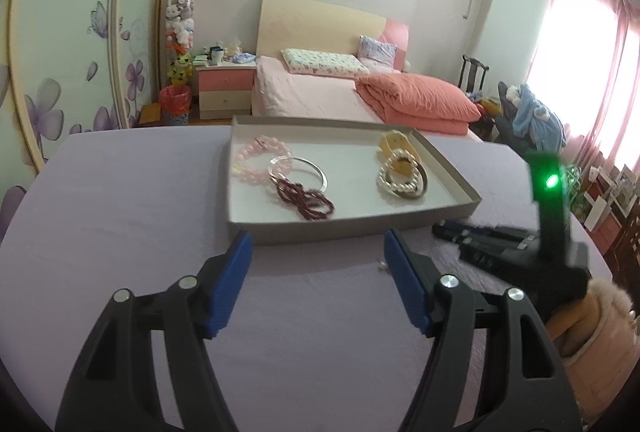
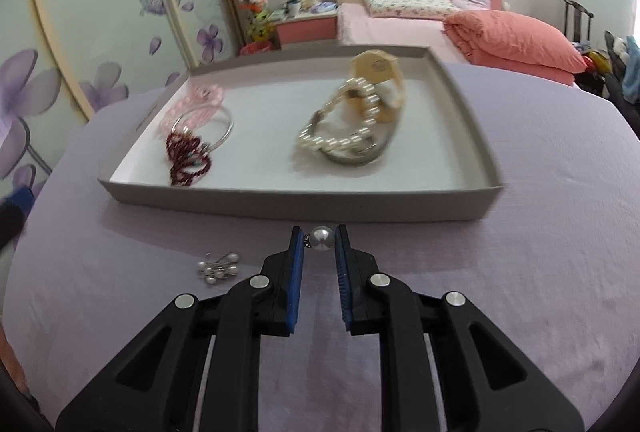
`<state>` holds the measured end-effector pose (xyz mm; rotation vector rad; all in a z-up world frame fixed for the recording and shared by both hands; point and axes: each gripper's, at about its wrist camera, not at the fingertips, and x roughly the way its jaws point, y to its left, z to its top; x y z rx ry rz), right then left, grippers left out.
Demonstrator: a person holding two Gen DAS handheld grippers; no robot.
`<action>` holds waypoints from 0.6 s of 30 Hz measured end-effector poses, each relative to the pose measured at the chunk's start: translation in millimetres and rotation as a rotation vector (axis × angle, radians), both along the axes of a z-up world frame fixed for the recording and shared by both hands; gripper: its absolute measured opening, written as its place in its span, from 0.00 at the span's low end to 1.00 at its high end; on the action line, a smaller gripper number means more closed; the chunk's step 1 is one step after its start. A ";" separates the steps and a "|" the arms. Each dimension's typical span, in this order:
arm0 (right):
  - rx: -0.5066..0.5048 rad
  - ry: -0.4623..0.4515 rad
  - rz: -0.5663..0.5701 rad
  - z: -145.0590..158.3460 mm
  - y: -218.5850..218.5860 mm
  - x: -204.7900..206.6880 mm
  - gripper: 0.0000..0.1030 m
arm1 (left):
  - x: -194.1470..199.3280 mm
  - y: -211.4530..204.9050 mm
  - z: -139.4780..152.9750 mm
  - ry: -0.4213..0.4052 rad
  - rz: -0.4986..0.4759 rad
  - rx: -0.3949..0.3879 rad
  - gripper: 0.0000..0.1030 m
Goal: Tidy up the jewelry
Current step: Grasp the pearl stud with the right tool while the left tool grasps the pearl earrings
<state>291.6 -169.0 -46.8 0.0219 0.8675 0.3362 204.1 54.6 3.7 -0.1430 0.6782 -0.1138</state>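
Observation:
A shallow grey tray sits on the purple-covered table. Its left half holds a pink bead bracelet, a silver bangle and a dark red bead string. On the right lie a pearl bracelet, a grey bangle and a yellow piece. My right gripper, just in front of the tray, is shut on a pearl earring. My left gripper stands open and empty before the tray's front wall.
A small cluster of pearl pieces lies on the cloth left of my right gripper. My right gripper shows at the right in the left wrist view, a fluffy sleeve behind it. A bed stands beyond the table.

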 end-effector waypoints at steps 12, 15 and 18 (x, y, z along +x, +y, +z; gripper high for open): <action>0.047 -0.064 -0.072 18.5 -51.2 -9.9 0.16 | 31.0 -72.5 -45.9 0.124 -0.069 0.071 0.70; 0.062 -0.062 -0.081 16.9 -60.1 -9.9 0.16 | 42.8 -89.0 -59.1 0.175 -0.063 0.099 0.70; 0.077 -0.059 -0.082 14.7 -66.1 -9.6 0.16 | 52.8 -98.4 -67.9 0.207 -0.052 0.116 0.65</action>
